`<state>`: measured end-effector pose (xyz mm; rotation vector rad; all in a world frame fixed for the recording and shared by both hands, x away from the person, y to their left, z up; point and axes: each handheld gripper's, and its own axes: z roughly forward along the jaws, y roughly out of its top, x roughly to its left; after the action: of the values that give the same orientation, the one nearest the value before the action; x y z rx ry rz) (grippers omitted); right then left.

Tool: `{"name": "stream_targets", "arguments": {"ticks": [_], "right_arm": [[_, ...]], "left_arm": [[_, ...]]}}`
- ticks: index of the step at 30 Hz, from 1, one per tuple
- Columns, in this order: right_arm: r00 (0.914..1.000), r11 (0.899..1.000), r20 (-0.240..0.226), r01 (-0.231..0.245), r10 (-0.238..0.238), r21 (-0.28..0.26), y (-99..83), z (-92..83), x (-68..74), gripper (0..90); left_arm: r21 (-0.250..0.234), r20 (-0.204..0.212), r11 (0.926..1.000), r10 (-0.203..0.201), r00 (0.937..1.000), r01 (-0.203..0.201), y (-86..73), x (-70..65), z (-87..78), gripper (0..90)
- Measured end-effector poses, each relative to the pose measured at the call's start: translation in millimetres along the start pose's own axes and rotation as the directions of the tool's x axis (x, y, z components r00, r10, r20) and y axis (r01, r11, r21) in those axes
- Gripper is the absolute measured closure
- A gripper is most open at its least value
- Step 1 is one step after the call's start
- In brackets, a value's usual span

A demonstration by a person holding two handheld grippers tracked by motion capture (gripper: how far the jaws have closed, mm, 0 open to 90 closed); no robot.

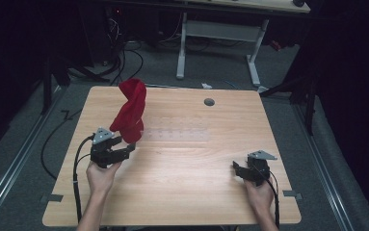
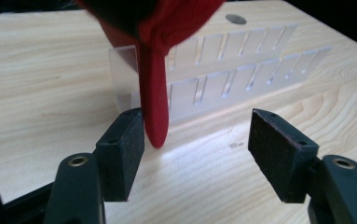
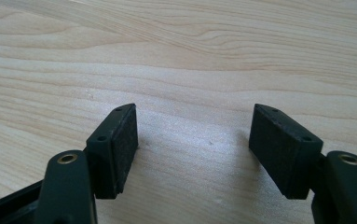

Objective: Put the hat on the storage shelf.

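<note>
- Hanging over the near-left end of a clear slotted rack (image 2: 241,70) on the wooden table (image 1: 187,187): red cloth (image 1: 130,111), its lower tip dangling.
- Spread wide, gripping nothing: left gripper (image 2: 197,140), cloth tip (image 2: 156,116) just beside the left pad, maybe brushing it, hard to tell.
- Released too, above bare wood well apart from the cloth: right gripper (image 3: 192,140).

I see a light wood worktop (image 1: 182,192) with a small round grommet hole (image 1: 209,102) at its far side. A clear slotted rack (image 1: 177,131) lies on it, left of centre. A red cloth (image 1: 130,111) stands draped on the rack's left end. The near half is bare wood.
</note>
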<state>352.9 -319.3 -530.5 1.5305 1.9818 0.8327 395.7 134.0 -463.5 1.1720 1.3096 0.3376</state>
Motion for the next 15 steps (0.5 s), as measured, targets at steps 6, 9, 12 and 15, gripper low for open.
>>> {"name": "stream_targets", "arguments": {"ticks": [6,9,12,15], "right_arm": [[1.0,1.0,0.0,0.0,0.0,0.0,0.0,0.0,0.0,32.9],[1.0,1.0,0.0,0.0,0.0,0.0,0.0,0.0,0.0,32.9],[1.0,1.0,0.0,0.0,0.0,0.0,0.0,0.0,0.0,32.9],[1.0,1.0,0.0,0.0,0.0,0.0,0.0,0.0,0.0,32.9]], "left_arm": [[0.009,-0.003,0.9999,0.011,0.9999,-0.011,-9.6,-1.1,-11.8,36.4],[0.013,0.001,0.9999,-0.005,1.0,0.005,-14.4,-2.2,-16.4,36.4],[0.034,0.012,0.9993,-0.016,0.9998,0.016,-21.2,-2.7,-19.9,36.3],[0.045,0.022,0.9986,-0.029,0.9993,0.028,-29.5,-3.2,-22.3,36.4]]}}
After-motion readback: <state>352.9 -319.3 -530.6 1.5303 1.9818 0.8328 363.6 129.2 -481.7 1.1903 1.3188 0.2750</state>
